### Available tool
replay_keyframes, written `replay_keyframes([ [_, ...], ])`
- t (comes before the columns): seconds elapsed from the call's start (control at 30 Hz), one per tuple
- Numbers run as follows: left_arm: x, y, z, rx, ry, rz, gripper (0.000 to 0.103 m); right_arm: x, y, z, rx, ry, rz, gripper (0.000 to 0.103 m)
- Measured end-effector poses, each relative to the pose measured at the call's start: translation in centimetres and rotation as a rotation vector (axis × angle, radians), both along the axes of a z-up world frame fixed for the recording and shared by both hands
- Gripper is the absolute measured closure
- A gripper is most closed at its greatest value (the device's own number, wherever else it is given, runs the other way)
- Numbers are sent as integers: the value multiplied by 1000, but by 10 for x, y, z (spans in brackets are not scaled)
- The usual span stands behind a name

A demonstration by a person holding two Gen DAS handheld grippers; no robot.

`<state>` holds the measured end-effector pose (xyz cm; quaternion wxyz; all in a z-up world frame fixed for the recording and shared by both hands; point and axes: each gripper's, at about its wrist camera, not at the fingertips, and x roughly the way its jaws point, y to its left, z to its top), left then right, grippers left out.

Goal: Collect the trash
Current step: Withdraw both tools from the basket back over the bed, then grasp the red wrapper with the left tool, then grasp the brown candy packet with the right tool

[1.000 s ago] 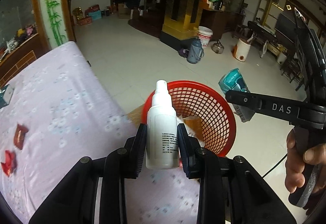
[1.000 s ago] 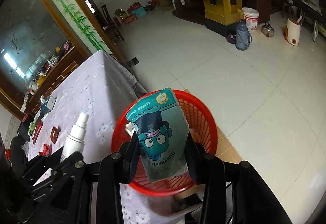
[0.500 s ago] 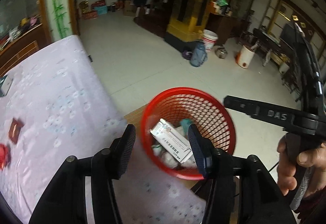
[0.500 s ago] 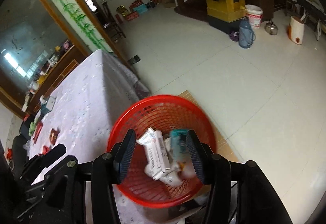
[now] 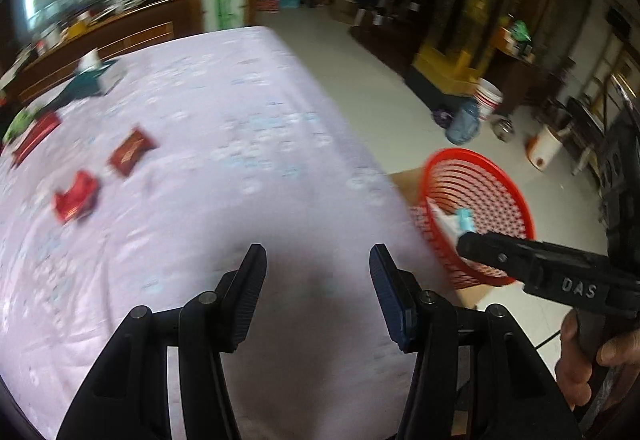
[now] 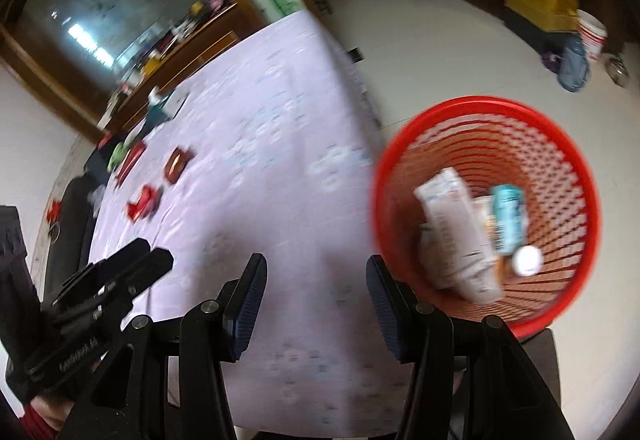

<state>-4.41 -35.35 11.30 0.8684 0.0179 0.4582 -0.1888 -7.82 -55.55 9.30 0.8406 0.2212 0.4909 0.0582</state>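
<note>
Left gripper: jaws apart, nothing between them, held over the near part of the bench, which carries a pale floral cloth. Right gripper: jaws likewise apart and empty, over the bench's near edge. Both views are motion-blurred.

Basket: red mesh, round, standing off the bench edge at 3 o'clock of the right gripper; in the left wrist view it sits at 2 o'clock, partly behind the right gripper's black body, which a hand grips at the lower right. Inside the basket lie a white carton, a teal pouch just beside it, and a white bottle seen end-on at the carton's lower right; all three are touching or overlapping.

Trash on the bench: a dark red packet at 10 o'clock of the left gripper, a bright red wrapper near it and closer in, and a long red packet toward the far left edge beside something green, too blurred to identify. A teal box lies at the far side of the bench. All of these are well apart from either gripper.
</note>
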Motion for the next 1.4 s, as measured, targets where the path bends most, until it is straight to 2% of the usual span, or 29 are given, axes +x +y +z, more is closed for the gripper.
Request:
replay_keyframes([
  [0.27,22,118,2,2,-8,132,45,11,78,5,-20,-2,39,47],
  [0.33,30,151,4,-2,-6,161,40,17,97,5,-21,4,51,47],
  [0.57,79,241,-9,26,16,256,36,39,153,11,-42,14,66,47],
  [0.7,112,254,-25,6,63,228,36,50,173,15,-47,21,53,47],
  [0.83,140,247,-47,10,102,175,36,62,187,20,-62,34,32,47],
  [0.97,168,239,-74,45,149,161,37,75,194,23,-57,50,7,47],
  [1.0,171,240,-80,55,156,165,43,78,195,24,-56,54,3,47],
  [1.03,174,240,-84,60,159,167,56,83,197,24,-54,57,1,47],
  [1.1,177,241,-92,67,173,164,72,91,202,24,-56,62,2,47],
  [1.27,163,252,-91,68,123,160,76,127,220,19,-44,71,8,47],
  [1.4,138,271,-72,51,64,176,76,164,238,8,-52,72,18,47],
])
